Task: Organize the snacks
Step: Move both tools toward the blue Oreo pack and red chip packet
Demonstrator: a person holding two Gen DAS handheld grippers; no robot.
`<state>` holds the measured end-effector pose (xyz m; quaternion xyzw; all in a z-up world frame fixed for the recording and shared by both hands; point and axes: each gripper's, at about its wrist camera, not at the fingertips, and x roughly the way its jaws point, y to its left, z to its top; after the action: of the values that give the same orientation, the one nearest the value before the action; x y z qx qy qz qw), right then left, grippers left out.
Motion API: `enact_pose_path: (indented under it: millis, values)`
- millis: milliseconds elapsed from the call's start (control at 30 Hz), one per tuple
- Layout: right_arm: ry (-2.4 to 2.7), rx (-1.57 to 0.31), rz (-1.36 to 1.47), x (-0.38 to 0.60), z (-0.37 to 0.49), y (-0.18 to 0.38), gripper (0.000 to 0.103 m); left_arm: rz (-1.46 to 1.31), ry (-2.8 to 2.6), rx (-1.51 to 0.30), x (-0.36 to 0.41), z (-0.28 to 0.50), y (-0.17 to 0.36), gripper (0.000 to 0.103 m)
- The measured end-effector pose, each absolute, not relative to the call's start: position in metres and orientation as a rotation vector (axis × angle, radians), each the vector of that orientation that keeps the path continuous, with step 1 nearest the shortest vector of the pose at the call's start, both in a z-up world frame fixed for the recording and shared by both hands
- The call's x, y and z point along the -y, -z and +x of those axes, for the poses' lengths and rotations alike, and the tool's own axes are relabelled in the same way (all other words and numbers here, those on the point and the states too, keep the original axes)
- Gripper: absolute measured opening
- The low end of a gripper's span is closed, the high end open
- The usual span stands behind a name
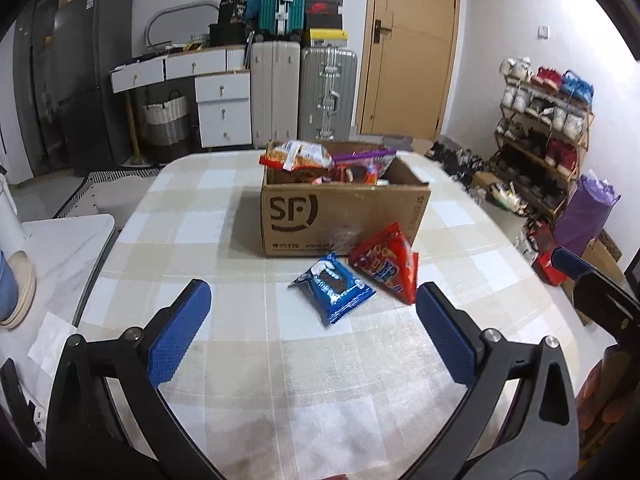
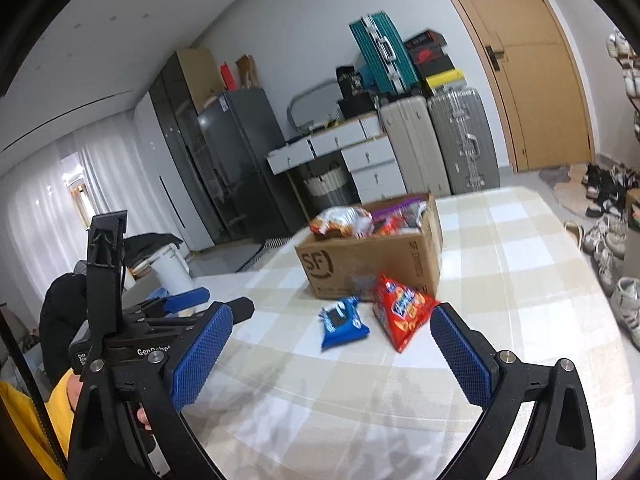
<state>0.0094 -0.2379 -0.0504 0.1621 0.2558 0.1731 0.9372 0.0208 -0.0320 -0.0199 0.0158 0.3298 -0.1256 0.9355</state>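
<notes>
Both tongs, left (image 1: 314, 332) and right (image 2: 332, 354), gape wide and empty above the surface (image 1: 280, 380). Blue pack (image 1: 332, 289) and red bag (image 1: 386, 266) lie touching just before the box (image 1: 344, 216). Best to straddle one pack squarely, clamp mid-body, then lift clear of the box wall.

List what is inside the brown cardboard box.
The brown cardboard box holds snack packets: an orange-and-white bag on top, a purple packet beside it, red wrappers beneath. Anything deeper is covered.

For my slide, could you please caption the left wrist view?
Open left tongs face blue and red snack packs before the box.
</notes>
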Motion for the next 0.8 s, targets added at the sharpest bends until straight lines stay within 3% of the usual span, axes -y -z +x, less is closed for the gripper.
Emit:
enact_pose_path:
  millis: [800]
  values:
    - [-0.324, -0.881, 0.326, 0.229, 0.187, 0.147, 0.099, -0.057, 0.358, -0.986, 0.06, 0.162, 0.153, 0.102]
